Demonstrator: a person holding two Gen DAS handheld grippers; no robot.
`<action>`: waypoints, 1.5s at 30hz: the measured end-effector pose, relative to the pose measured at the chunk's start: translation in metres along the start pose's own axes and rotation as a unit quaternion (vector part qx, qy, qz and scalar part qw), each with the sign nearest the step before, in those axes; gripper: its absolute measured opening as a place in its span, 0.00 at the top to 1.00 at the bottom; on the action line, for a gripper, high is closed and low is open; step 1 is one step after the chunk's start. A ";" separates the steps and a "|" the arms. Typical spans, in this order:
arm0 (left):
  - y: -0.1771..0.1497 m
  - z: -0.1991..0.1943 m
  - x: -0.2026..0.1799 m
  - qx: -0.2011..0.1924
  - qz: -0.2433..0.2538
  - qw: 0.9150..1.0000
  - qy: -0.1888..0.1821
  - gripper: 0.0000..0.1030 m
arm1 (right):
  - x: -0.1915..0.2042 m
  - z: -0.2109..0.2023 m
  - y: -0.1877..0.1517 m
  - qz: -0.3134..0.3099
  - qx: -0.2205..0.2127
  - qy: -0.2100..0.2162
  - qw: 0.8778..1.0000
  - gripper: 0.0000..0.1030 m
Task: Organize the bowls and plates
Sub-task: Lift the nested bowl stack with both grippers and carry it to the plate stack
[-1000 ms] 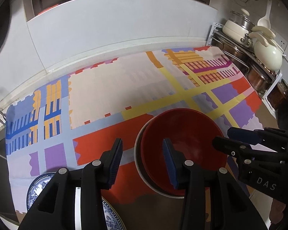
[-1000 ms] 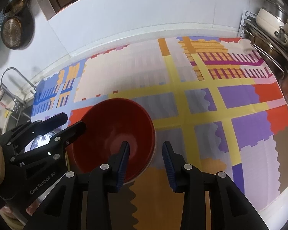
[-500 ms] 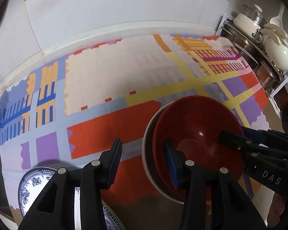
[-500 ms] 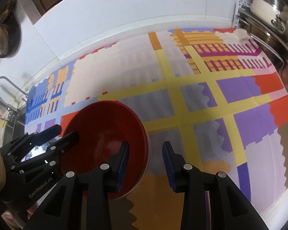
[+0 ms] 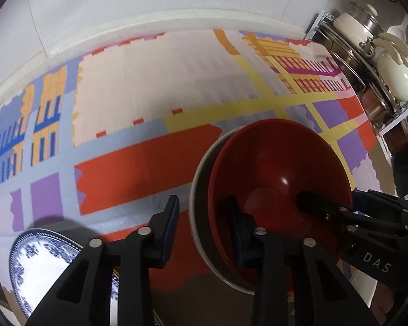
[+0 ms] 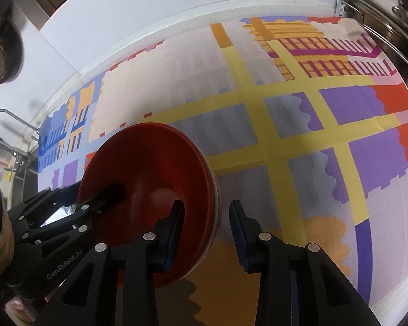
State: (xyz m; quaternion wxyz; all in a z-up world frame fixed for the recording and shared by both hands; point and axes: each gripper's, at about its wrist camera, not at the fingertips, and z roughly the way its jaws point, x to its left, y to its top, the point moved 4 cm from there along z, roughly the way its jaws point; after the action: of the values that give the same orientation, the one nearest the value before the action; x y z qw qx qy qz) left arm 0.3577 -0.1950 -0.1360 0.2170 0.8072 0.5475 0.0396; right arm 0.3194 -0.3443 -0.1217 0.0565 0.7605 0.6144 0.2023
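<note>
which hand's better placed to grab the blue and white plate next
Left: the blue-and-white plate lies just beside the left tongs, while the right tongs sit on the far side of the red bowl.

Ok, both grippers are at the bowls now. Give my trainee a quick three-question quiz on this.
1. True or false: the red bowl sits nested in a white bowl.
2. In the left wrist view, the blue-and-white plate lies where from the left gripper? A) lower left B) upper right C) inside the bowl
3. Fill in: the right gripper, jaws apart, straddles the red bowl's ____.

Key: 1 true; 2 A; 3 rim.
</note>
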 end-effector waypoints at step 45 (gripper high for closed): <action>-0.048 -0.095 0.040 -0.077 -0.127 0.988 0.039 0.72 | 0.064 -0.043 -0.014 -0.063 -0.015 0.053 0.997 0.77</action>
State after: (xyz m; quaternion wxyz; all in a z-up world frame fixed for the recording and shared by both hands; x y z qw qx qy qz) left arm 0.3034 -0.1149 -0.0756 0.2599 0.7101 0.6488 0.0855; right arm 0.3010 -0.2869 -0.0715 0.0483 0.7078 0.6598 0.2477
